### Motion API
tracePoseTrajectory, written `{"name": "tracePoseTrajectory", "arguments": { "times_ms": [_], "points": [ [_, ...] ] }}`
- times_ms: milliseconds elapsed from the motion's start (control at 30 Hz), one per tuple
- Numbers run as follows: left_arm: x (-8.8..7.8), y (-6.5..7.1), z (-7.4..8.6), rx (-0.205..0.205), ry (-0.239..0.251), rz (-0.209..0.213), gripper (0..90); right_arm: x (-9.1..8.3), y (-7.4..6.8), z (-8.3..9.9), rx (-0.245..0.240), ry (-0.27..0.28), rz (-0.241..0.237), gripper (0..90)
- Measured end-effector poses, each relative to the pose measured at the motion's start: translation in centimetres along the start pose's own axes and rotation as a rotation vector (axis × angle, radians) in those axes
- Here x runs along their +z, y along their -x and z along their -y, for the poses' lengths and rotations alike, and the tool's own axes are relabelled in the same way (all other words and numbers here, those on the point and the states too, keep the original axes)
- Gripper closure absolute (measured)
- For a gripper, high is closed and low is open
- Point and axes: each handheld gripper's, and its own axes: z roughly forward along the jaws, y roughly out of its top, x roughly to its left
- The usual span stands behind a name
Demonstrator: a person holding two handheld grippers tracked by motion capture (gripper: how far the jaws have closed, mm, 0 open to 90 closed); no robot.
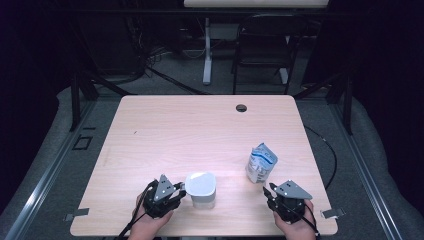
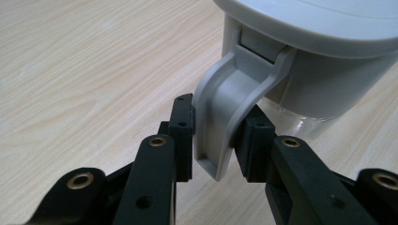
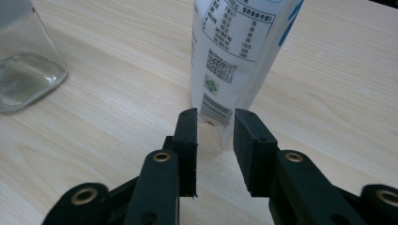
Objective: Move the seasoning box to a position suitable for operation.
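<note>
Wood table (image 1: 165, 125); left tool (image 2: 213, 136) clamps jug handle (image 2: 225, 108); right tool (image 3: 216, 136) unclenched, straddling pouch (image 3: 234, 51) edge.

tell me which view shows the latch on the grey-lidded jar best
The left gripper view: the grey latch hangs close up from the lid's edge, between the left hand-held gripper's pads. The high view gives the jar small, from above, its latch too small to make out. The right gripper view catches the jar's clear glass base at its left edge.
</note>
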Motion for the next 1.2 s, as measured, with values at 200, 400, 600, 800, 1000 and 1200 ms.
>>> {"name": "tracePoseTrajectory", "arguments": {
  "times_ms": [200,400,600,800,1000,1200],
  "points": [
    [-0.1,-0.3,0.2,-0.014,0.007,0.010,69.7,0.0,-0.3,-0.2,0.001,0.007,-0.015,72.2],
    [-0.6,-0.7,0.5,-0.042,0.019,0.022,62.9,0.0,-0.3,-0.2,0.000,0.003,-0.035,71.2],
    [-1.6,-0.8,0.8,-0.066,0.031,0.023,61.3,0.0,-0.4,-0.2,-0.008,0.005,-0.041,71.1],
    [-2.6,-0.9,0.5,-0.082,0.035,0.048,61.2,-0.1,-0.7,-0.3,-0.010,0.000,-0.071,70.4],
    [-3.7,-0.9,-0.2,-0.092,0.074,0.050,61.4,0.0,-1.1,-0.5,-0.015,0.006,-0.075,69.8],
    [-3.9,-1.6,-0.3,-0.125,0.075,0.022,62.5,0.3,-1.4,-0.6,-0.022,-0.001,-0.068,69.1]
  ]
}}
